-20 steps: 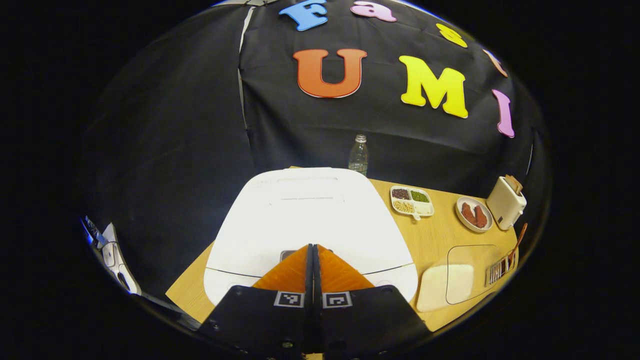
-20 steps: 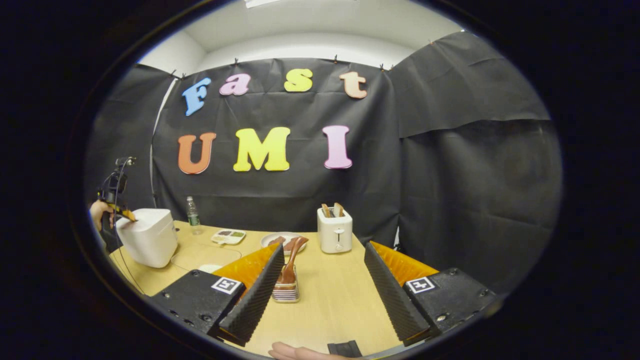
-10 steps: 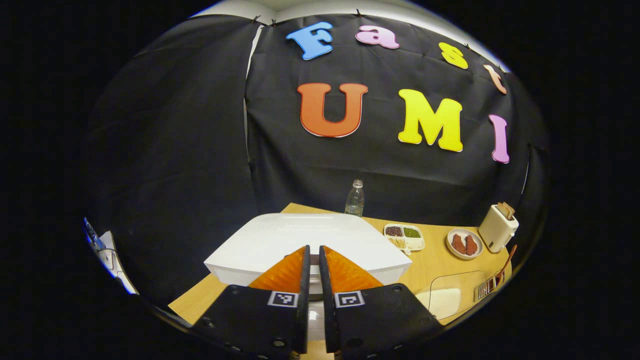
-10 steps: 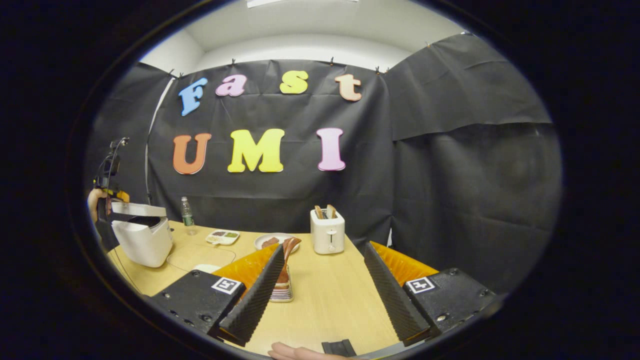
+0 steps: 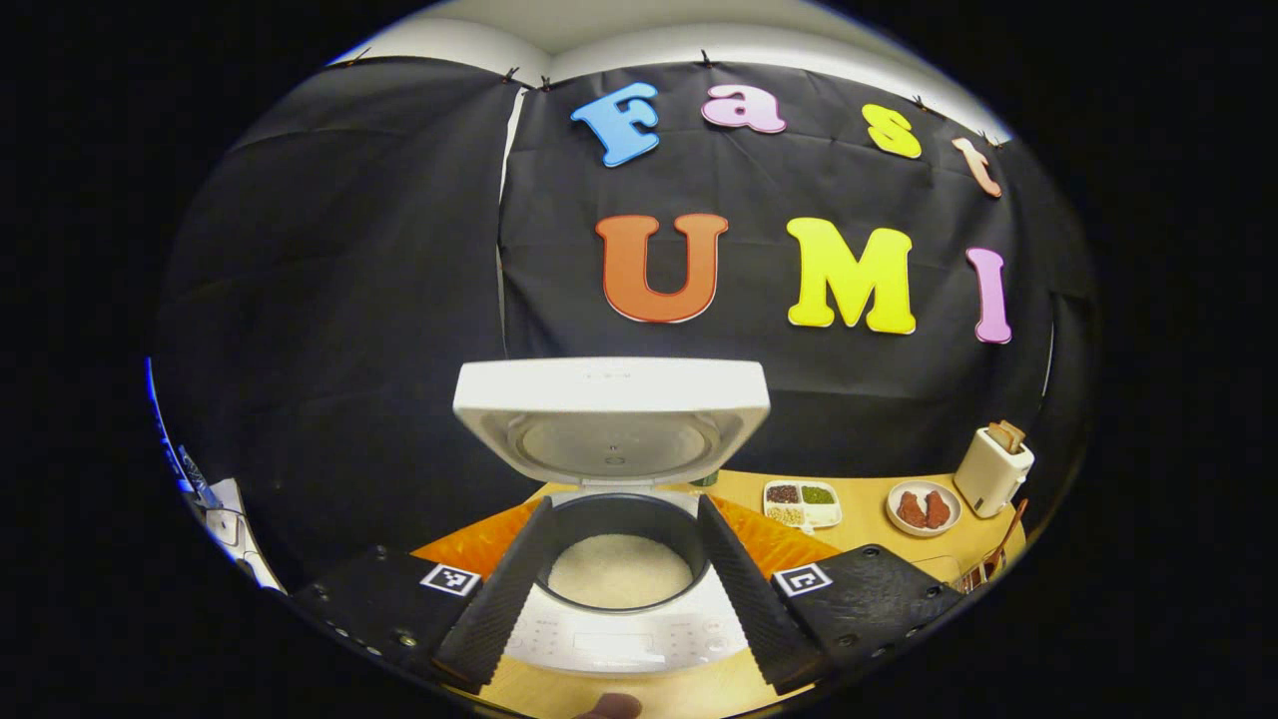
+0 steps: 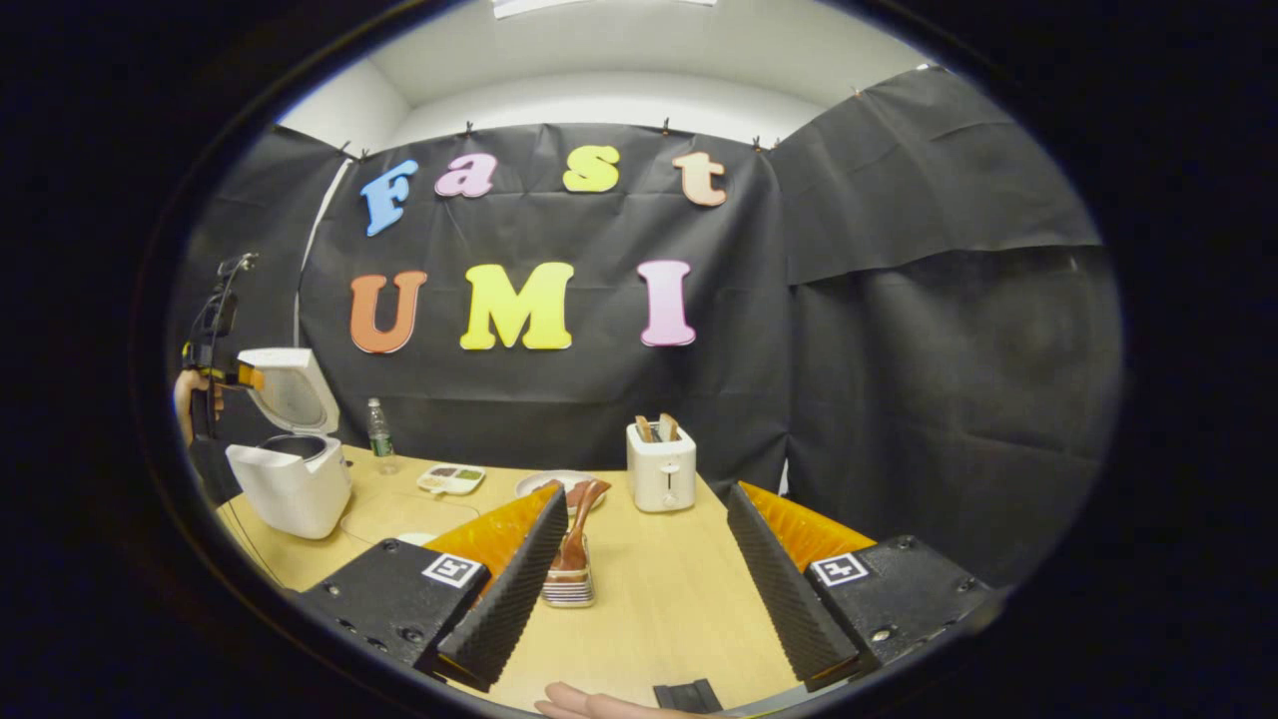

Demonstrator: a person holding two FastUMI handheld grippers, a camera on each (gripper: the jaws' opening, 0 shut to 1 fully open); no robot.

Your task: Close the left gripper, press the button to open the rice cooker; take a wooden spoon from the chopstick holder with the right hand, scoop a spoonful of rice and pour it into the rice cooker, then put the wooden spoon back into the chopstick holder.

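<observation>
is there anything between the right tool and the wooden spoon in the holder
Nothing visible does. The right tool is open, and the wooden spoon stands upright in the chopstick holder just ahead beside its left finger, with bare table between. The toaster sits farther back.

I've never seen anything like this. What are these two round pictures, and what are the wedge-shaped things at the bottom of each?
There is no robot here: a person holds a pair of tongs in each hand, and a small camera rides on each pair. The wedges are each pair's two fingers. In the left gripper view, the left tongs stand open before a white rice cooker whose lid is up, with rice in the pot. In the right gripper view, the right tongs are open and hold nothing; ahead on the wooden table stand a chopstick holder with a wooden spoon, a toaster, and a water bottle.
</observation>
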